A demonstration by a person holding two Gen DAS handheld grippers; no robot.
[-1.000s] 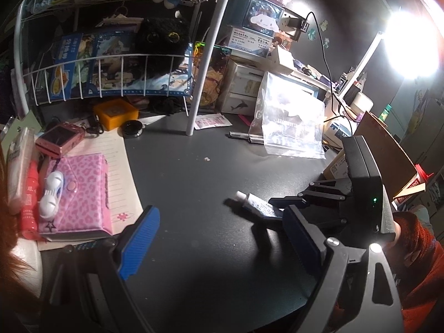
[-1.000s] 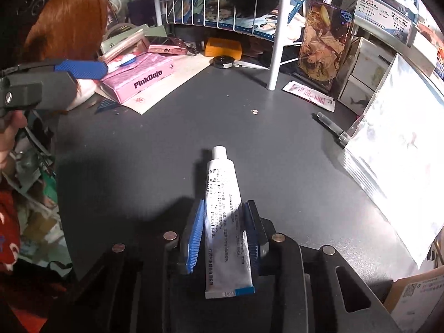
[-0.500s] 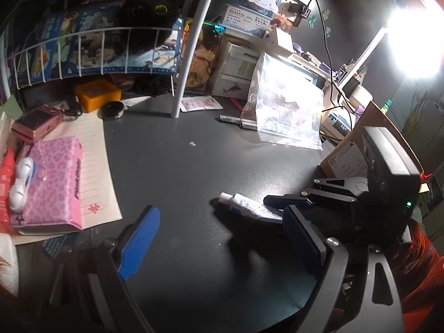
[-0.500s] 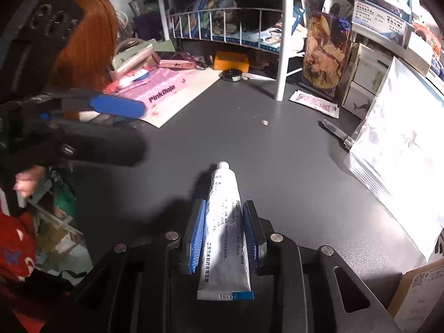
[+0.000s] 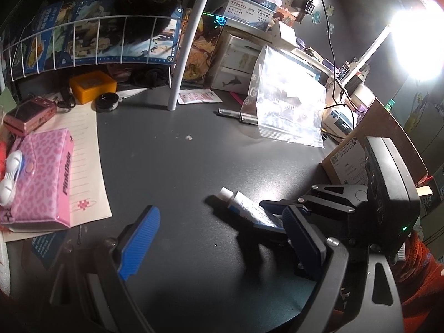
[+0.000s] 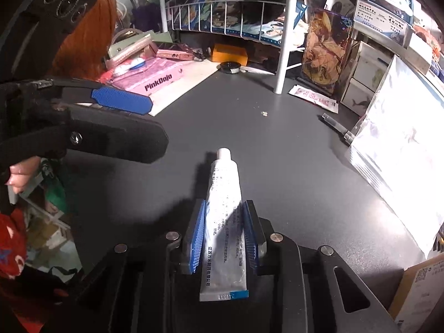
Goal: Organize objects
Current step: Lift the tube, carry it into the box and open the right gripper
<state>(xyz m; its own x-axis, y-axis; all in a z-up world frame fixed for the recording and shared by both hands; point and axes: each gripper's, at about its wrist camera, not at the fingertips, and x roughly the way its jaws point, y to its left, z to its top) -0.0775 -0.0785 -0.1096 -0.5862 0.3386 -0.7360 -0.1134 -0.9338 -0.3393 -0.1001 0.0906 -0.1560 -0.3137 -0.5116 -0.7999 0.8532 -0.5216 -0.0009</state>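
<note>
My right gripper (image 6: 224, 216) is shut on a white ointment tube (image 6: 225, 202), cap pointing forward, held just above the dark desk (image 6: 291, 166). The tube also shows in the left wrist view (image 5: 244, 204), clamped in the right gripper (image 5: 270, 216). My left gripper (image 5: 219, 222) is open and empty, its blue pads wide apart, low over the desk to the left of the tube. It shows in the right wrist view (image 6: 130, 116) at the left.
A pink PinkDojo pouch (image 5: 38, 177) lies on lined paper at the left, with a pink camera (image 5: 29, 113) behind. A wire rack post (image 5: 186, 52), an orange box (image 5: 93, 86), pens (image 5: 236, 115), a clear plastic bag (image 5: 288, 108) and a cardboard box (image 5: 360, 155) ring the desk.
My left gripper has moved forward and right over the desk, closer to the tube. The right gripper has stayed shut on the tube, barely shifting.
</note>
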